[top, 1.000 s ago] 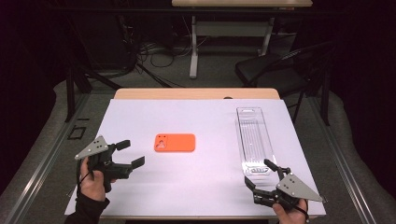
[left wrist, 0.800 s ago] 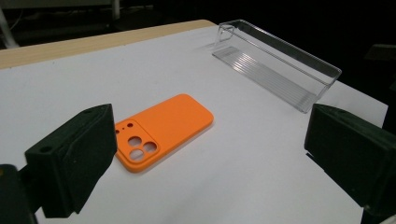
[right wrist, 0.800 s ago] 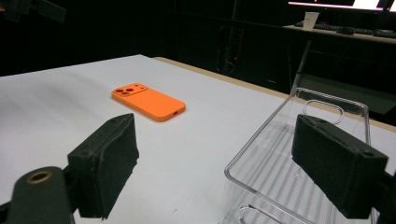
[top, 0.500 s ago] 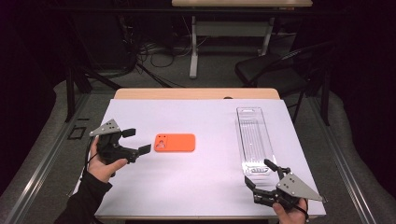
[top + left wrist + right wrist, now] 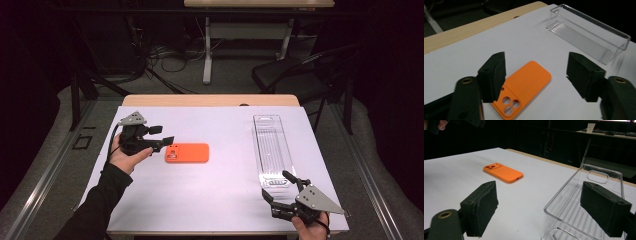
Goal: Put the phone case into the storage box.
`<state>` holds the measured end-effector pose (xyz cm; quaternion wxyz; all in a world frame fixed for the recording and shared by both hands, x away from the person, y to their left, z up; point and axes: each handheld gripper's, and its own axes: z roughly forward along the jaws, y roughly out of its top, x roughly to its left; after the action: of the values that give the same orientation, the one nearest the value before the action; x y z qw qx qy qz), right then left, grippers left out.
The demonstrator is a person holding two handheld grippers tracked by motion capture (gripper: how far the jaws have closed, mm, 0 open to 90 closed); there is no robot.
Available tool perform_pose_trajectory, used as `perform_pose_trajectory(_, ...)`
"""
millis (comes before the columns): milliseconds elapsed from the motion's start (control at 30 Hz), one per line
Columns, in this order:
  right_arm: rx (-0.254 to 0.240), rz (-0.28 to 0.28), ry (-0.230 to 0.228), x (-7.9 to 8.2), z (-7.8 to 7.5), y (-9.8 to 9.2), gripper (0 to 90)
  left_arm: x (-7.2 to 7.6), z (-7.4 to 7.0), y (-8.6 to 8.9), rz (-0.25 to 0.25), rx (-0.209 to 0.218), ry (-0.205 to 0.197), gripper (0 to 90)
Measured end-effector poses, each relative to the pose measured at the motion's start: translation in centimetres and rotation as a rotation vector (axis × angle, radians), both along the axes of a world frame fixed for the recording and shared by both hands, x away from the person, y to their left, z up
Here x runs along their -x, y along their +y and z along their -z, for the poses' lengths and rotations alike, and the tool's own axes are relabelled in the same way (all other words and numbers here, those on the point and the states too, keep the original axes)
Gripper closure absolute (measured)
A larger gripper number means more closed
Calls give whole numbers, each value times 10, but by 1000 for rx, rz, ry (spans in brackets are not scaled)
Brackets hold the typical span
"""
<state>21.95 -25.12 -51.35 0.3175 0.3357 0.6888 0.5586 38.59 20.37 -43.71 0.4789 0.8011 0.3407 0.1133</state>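
At the near right edge, the right gripper [image 5: 281,195] was kept where it had been a sec before, jaws spread and empty, just short of the near end of the clear tray [image 5: 273,148]. Mid-table, left of centre, the orange phone case [image 5: 187,152] was seen lying flat, camera holes toward the left. The left gripper [image 5: 164,136] had been brought in from the near left to the case's left end; its jaws had just been narrowing, w/ nothing clamped yet, pads apart. Judged: a grab on the case was being set up, approx. aligned.
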Motion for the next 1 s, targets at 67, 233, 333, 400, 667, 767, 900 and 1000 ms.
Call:
perform_pose_trajectory(67, -1, 1, 4, 0, 0, 0, 140, -5, 0, -5, -4, -7, -1, 419)
perform_pose_trajectory(233, 3, -6, 8, 0, 0, 0, 140, -18, -1, -16, -15, -60, 0, 522)
perform_pose_trajectory(333, 0, -3, 7, -1, 1, 0, 140, -29, 0, -24, -17, -86, 14, 554)
perform_pose_trajectory(400, 1, -3, 8, -1, 1, 0, 140, -31, 1, -25, -11, -93, 16, 587)
perform_pose_trajectory(667, 5, -12, 12, -2, 1, 0, 140, -53, 16, -35, -22, -118, 45, 771)
perform_pose_trajectory(767, 5, -15, 12, -1, 1, 0, 140, -59, 24, -38, -33, -143, 74, 852)
perform_pose_trajectory(900, 4, -14, 12, -1, 1, -1, 140, -66, 33, -43, -36, -171, 91, 900)
perform_pose_trajectory(1000, 10, -18, 13, -1, 1, 0, 141, -71, 41, -49, -32, -211, 106, 900)
